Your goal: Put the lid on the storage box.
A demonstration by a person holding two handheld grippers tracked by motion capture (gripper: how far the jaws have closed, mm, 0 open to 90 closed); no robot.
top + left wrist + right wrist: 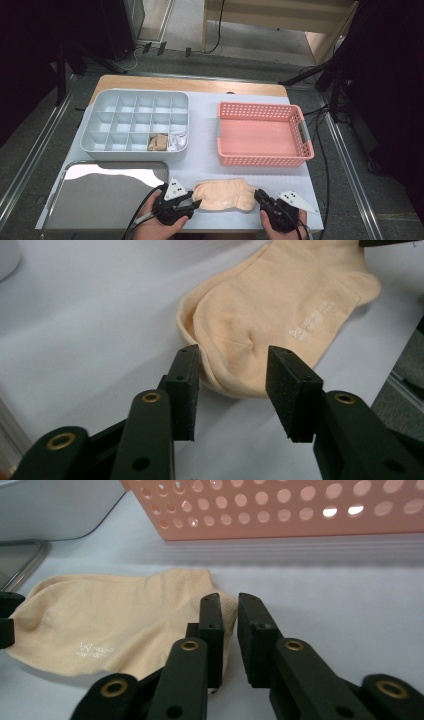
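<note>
Sock (pixel 223 195), peach-coloured and lying flat on the white desk (pixel 202 150) at its near edge, sits between my 2 tools. It looks like a pair laid one on the other, since a second edge shows along the rim in the left gripper view, though I cannot be sure.

My left gripper (pixel 191 204) has its jaws standing apart around one end of the sock; the fabric lies between the pads, which do not press on it. My right gripper (pixel 261 197) is at the opposite end with its jaws nearly together, a thin slot left between them, and the sock's edge at that slot; I judge it a pinch on the hem, not certain.

I take this as the grasp step before folding or lifting. Next I would need to close the left jaws on the fabric, then bring one end over the other or carry it to the grey divided tray (pixel 136 125), where 2 bundles already sit in the front row. The pink basket (pixel 263 132) stands empty behind.

Small white printing with a logo marks the sock, too fine to read.
</note>
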